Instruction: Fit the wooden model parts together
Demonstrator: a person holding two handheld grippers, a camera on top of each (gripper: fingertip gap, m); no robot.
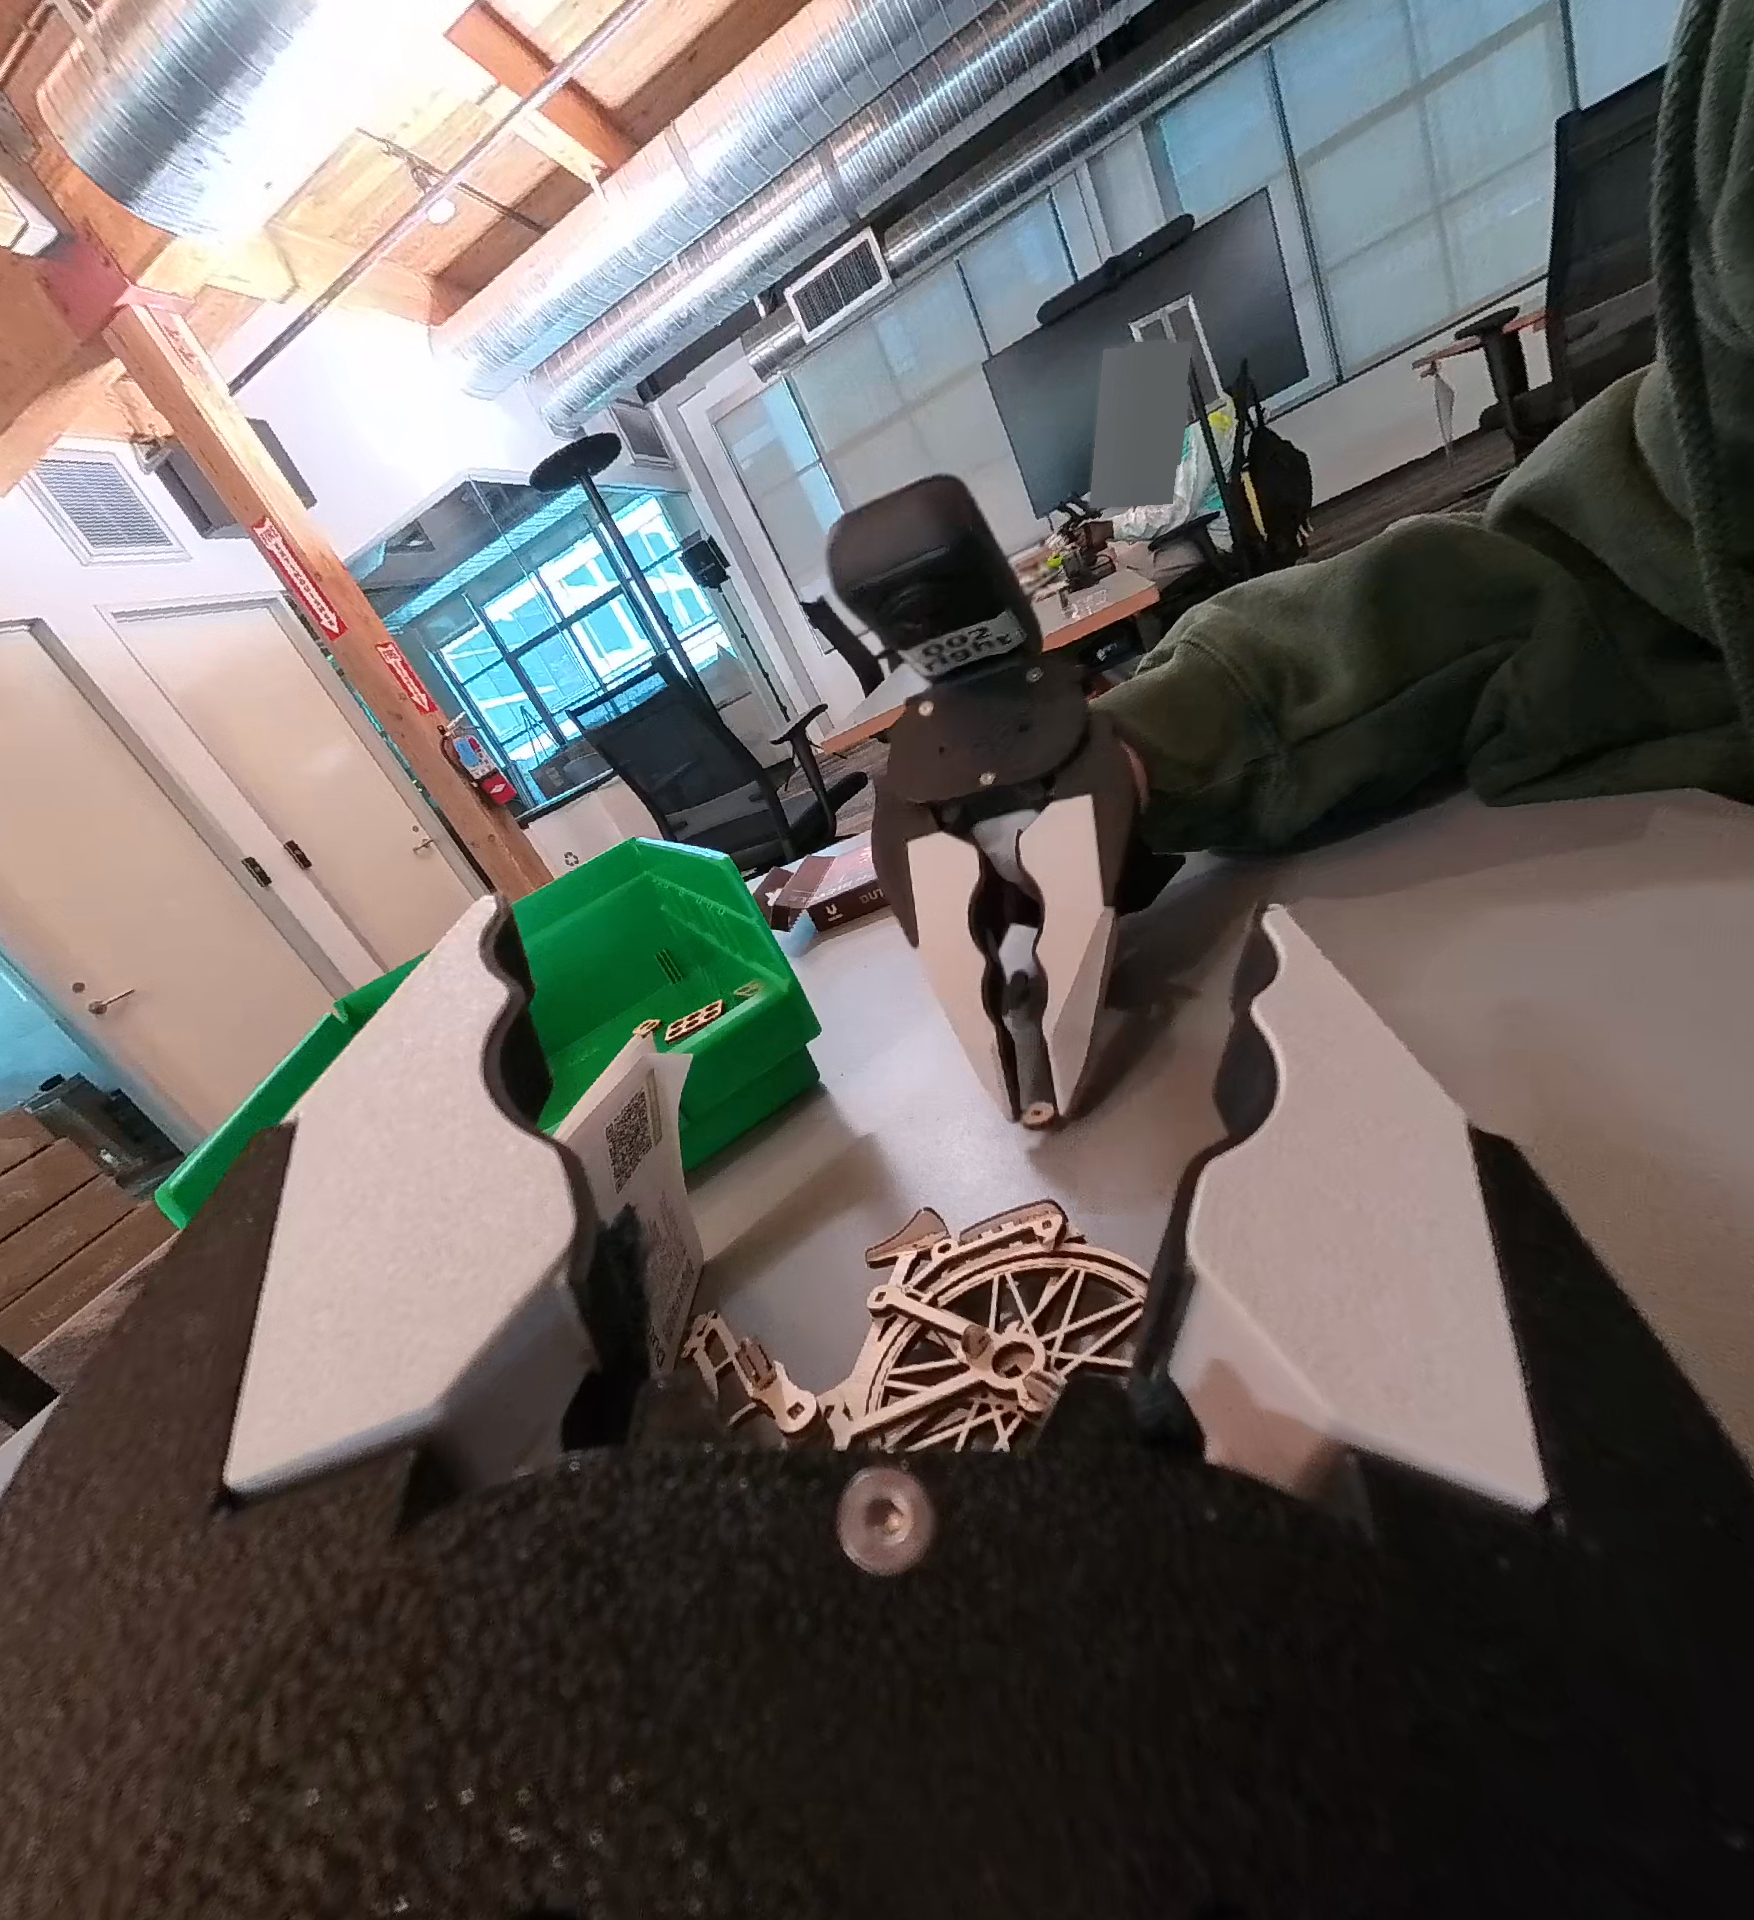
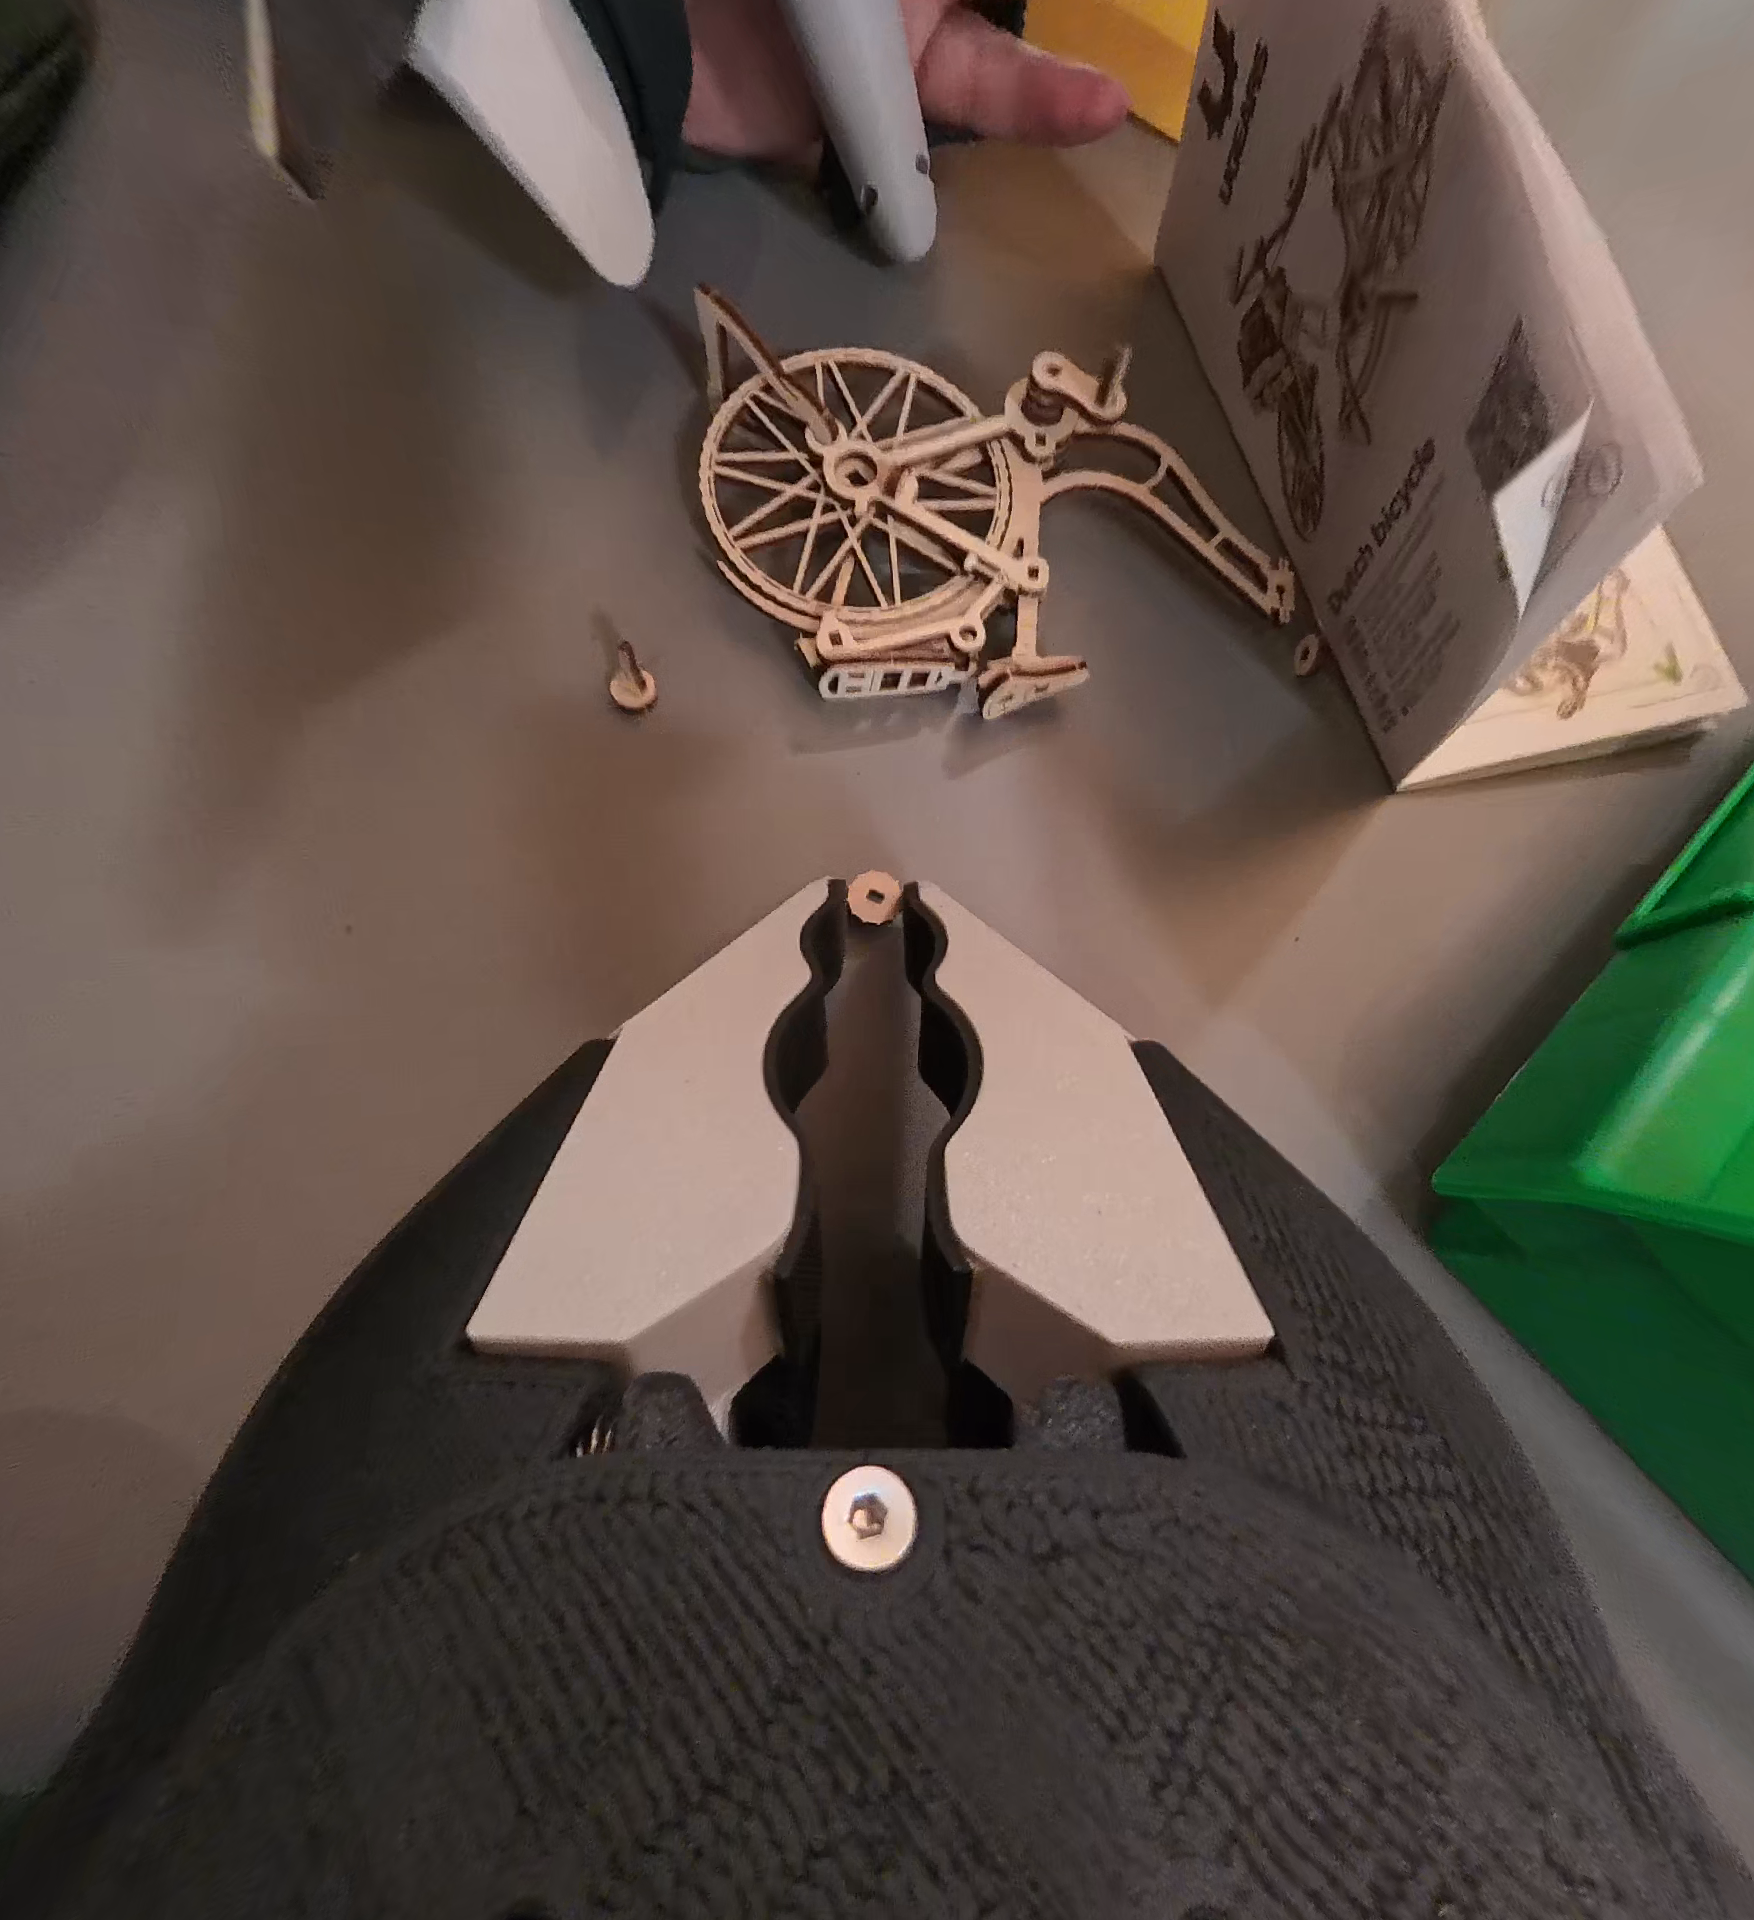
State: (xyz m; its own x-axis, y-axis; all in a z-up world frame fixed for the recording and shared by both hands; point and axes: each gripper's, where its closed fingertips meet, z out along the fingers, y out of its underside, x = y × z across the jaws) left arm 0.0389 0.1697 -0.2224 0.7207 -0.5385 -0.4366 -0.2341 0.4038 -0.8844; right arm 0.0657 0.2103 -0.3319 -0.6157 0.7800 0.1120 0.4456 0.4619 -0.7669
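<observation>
A partly built wooden bicycle model (image 2: pixel 914 499), one spoked wheel on a frame, lies flat on the grey table. It also shows low between my left fingers in the left wrist view (image 1: pixel 998 1340). My right gripper (image 2: pixel 874 909) is shut on a small round wooden disc (image 2: pixel 874 896) at its tips, short of the model. In the left wrist view the right gripper (image 1: pixel 1037 1101) points down with the disc (image 1: pixel 1037 1117) at the table surface. My left gripper (image 1: pixel 883 925) is open and empty, just beyond the model. A loose wooden pin (image 2: pixel 632 686) stands left of the model.
A folded instruction booklet (image 2: pixel 1392 416) stands right of the model. A green plastic bin (image 2: pixel 1683 1122) sits at the right, holding small wooden pieces (image 1: pixel 696 1023). A brown box (image 1: pixel 831 894) lies behind it. A tiny wooden ring (image 2: pixel 1304 652) lies by the booklet. A green sleeve (image 1: pixel 1475 665) rests on the table. The gap from one gripper's tips to the other's is roughly 12 cm. About 6 cm separates my right fingertips from the loose wooden pin (image 2: pixel 632 686).
</observation>
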